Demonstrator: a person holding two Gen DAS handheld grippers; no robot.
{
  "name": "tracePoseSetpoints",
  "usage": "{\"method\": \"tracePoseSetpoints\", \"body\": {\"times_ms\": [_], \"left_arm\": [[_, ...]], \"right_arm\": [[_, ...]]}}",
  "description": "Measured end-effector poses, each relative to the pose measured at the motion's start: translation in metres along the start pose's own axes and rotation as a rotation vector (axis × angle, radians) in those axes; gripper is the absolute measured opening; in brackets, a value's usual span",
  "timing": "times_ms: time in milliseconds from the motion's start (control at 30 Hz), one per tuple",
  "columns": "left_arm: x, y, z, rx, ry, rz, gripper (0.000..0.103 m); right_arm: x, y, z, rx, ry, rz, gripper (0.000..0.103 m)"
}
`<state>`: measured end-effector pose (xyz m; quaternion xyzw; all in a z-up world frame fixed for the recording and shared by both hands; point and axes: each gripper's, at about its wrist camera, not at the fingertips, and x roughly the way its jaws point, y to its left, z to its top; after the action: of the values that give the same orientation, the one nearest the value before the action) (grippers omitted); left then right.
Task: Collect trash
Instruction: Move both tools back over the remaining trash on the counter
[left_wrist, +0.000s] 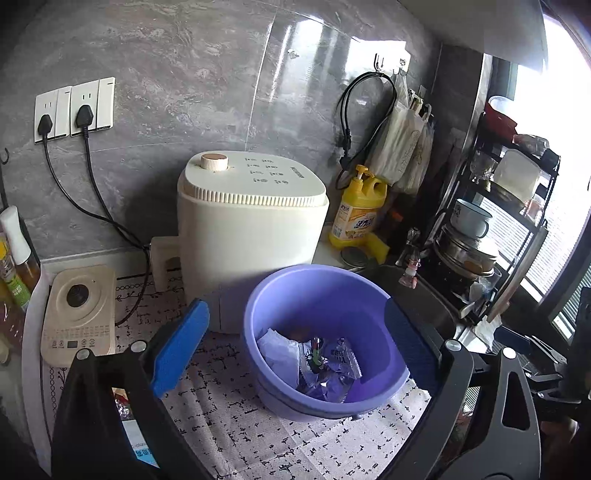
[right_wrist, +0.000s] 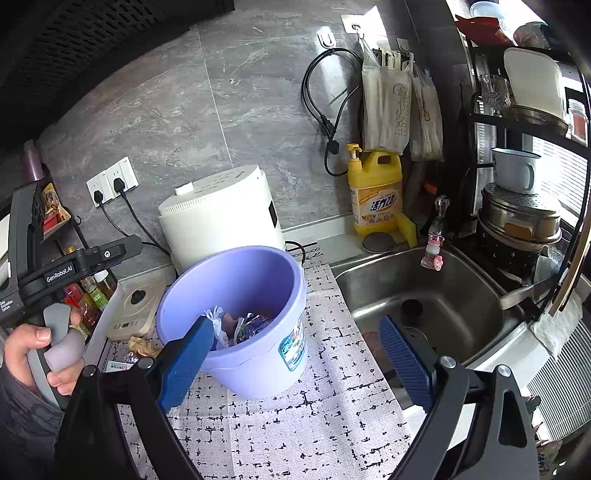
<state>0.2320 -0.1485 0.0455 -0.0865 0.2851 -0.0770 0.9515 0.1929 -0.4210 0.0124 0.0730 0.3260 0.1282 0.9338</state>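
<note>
A purple plastic bucket (left_wrist: 373, 354) stands on a patterned counter mat (left_wrist: 258, 435). It holds white paper and several shiny snack wrappers (left_wrist: 328, 365). My left gripper (left_wrist: 295, 343) is open and empty, with its blue pads either side of the bucket's rim. In the right wrist view the bucket (right_wrist: 258, 354) stands left of centre. My right gripper (right_wrist: 295, 358) is open and empty, just in front of the bucket. A crumpled wrapper (right_wrist: 142, 347) and a small packet (right_wrist: 118, 366) lie on the mat left of the bucket. The hand-held left gripper body (right_wrist: 55, 273) shows at the far left.
A cream appliance (left_wrist: 247, 221) stands behind the bucket, its cords plugged into wall sockets (left_wrist: 74, 109). A yellow detergent bottle (right_wrist: 375, 192) stands by the steel sink (right_wrist: 424, 295). A black dish rack (right_wrist: 524, 192) holds pots and a cup. A cream base unit (left_wrist: 77, 310) and bottles (left_wrist: 14, 266) stand at the left.
</note>
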Motion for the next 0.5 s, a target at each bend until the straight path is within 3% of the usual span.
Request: {"method": "tracePoseSetpoints", "body": {"times_ms": [300, 500], "left_arm": [[-0.044, 0.016, -0.026, -0.079, -0.007, 0.171, 0.097], [-0.069, 0.045, -0.044, -0.129, -0.007, 0.23, 0.097]], "right_arm": [[0.01, 0.008, 0.003, -0.065, 0.052, 0.153, 0.095], [0.014, 0.031, -0.001, -0.101, 0.077, 0.228, 0.095]]}}
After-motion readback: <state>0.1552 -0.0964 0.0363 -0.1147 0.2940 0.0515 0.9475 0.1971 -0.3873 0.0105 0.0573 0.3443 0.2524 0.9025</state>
